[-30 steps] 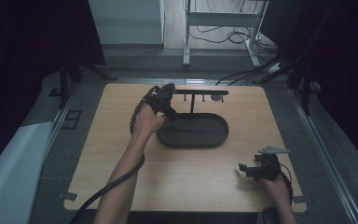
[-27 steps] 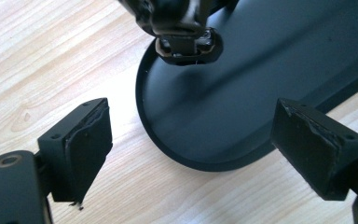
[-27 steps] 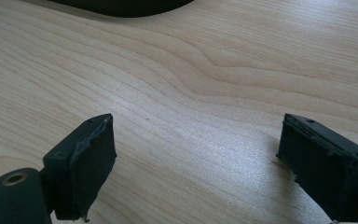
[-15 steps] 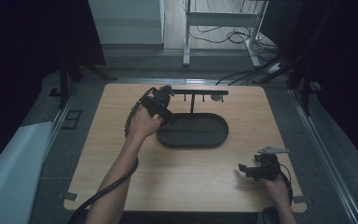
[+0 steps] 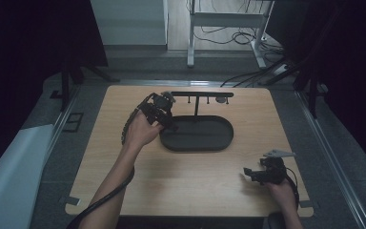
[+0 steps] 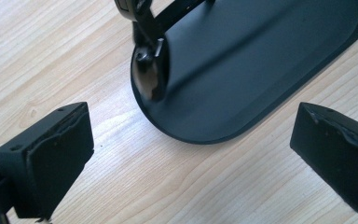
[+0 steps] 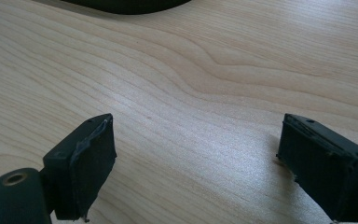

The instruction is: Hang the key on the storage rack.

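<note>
A black oval tray (image 5: 205, 135) lies at the middle of the wooden table (image 5: 186, 181), with a black T-shaped stand (image 5: 196, 95) rising at its back. My left gripper (image 5: 166, 119) hovers at the tray's left end. Its jaws have just been opening and stand wide apart, holding nothing. In the left gripper view, the gripper (image 6: 196, 126) looks onto the tray's rounded end (image 6: 261, 60). There a small dark item (image 6: 147, 79) with a shiny brownish rounded face and thin black arms rests on the rim. My right gripper (image 5: 248, 174) sits low near the front right, open over bare wood (image 7: 196, 135).
Small hooks hang from the stand's crossbar (image 5: 209, 94). A cable (image 5: 102, 205) trails from the left gripper along the forearm to the front edge. Dark floor, metal rails and a desk frame with cables (image 5: 228, 28) surround the table.
The left hand has drawn slightly left and toward the person, away from the tray's end. The right hand and gripper have stayed put.
</note>
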The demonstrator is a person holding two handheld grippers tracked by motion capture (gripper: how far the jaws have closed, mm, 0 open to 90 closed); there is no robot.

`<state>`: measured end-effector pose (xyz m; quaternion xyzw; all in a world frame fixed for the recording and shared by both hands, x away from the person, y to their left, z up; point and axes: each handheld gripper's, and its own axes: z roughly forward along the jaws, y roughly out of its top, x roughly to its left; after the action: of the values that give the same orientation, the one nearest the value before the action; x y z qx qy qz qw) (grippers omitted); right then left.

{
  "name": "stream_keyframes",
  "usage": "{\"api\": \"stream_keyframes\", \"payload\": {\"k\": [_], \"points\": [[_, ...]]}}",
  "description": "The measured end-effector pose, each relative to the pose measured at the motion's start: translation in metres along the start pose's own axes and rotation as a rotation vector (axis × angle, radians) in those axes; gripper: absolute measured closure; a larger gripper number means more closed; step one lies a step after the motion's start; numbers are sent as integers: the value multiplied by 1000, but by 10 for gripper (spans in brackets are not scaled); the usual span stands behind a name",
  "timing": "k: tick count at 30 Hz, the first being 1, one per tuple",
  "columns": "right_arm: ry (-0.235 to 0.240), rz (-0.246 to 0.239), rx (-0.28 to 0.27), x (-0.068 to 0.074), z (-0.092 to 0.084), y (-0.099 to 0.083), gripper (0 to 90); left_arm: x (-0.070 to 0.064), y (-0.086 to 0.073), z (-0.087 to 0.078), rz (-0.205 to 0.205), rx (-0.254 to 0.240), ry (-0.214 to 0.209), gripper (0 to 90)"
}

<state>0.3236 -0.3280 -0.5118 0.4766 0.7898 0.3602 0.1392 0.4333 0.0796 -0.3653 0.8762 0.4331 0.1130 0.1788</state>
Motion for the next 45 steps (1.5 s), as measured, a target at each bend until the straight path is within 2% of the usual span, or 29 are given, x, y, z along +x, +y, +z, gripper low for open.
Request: {"api": "stream_keyframes", "payload": {"k": [4, 9, 14, 21, 35, 39, 45], "points": [[-1, -1, 0, 0, 0, 0, 109, 2, -6, -4, -7, -33, -23, 0], [-1, -1, 0, 0, 0, 0, 109, 4, -15, -9, -13, -39, -41, 0], [-1, -1, 1, 0, 0, 0, 109, 5, -27, -12, -18, -67, -62, 0], [-2, -2, 1, 0, 0, 0, 109, 6, -46, -14, -24, -87, -73, 0], [-2, 1, 1, 0, 0, 0, 109, 12, -94, -16, -55, -132, -75, 0], [-3, 1, 1, 0, 0, 0, 109, 13, -111, -11, -67, -145, -66, 0], [-3, 0, 2, 0, 0, 0, 109, 12, -137, 1, -63, -149, -30, 0]]}}
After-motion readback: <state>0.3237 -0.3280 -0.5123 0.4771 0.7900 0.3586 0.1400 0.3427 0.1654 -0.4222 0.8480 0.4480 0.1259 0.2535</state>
